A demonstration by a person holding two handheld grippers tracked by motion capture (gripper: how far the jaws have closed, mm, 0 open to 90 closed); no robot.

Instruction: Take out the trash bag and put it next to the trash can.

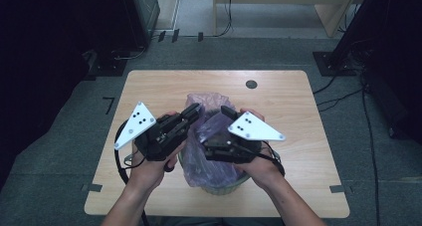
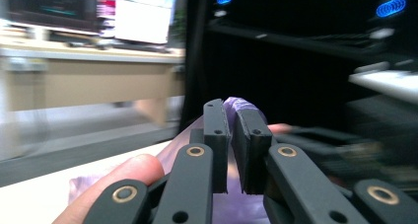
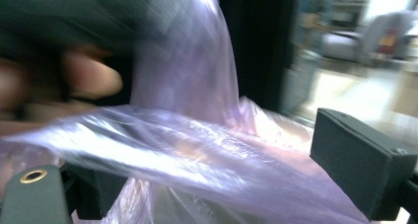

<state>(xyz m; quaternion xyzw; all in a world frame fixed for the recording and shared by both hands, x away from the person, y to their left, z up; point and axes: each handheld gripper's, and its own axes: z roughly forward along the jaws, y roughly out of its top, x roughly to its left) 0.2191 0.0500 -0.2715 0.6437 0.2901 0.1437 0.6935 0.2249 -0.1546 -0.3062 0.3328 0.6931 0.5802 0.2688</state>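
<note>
Both hand-held grippers hide the bag's (image 1: pixel 211 104) rim.

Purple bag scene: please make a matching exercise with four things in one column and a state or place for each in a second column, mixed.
Things:
1. left gripper
2. right gripper
3. bag
4. bin

States or places:
A. lines the bin and sticks up above it
B. jaws wide apart, film between them
C. stands at the table's near edge
D. jaws pinched on a fold of film

Pairs: 1-D, 2-B, 3-A, 4-C
</note>
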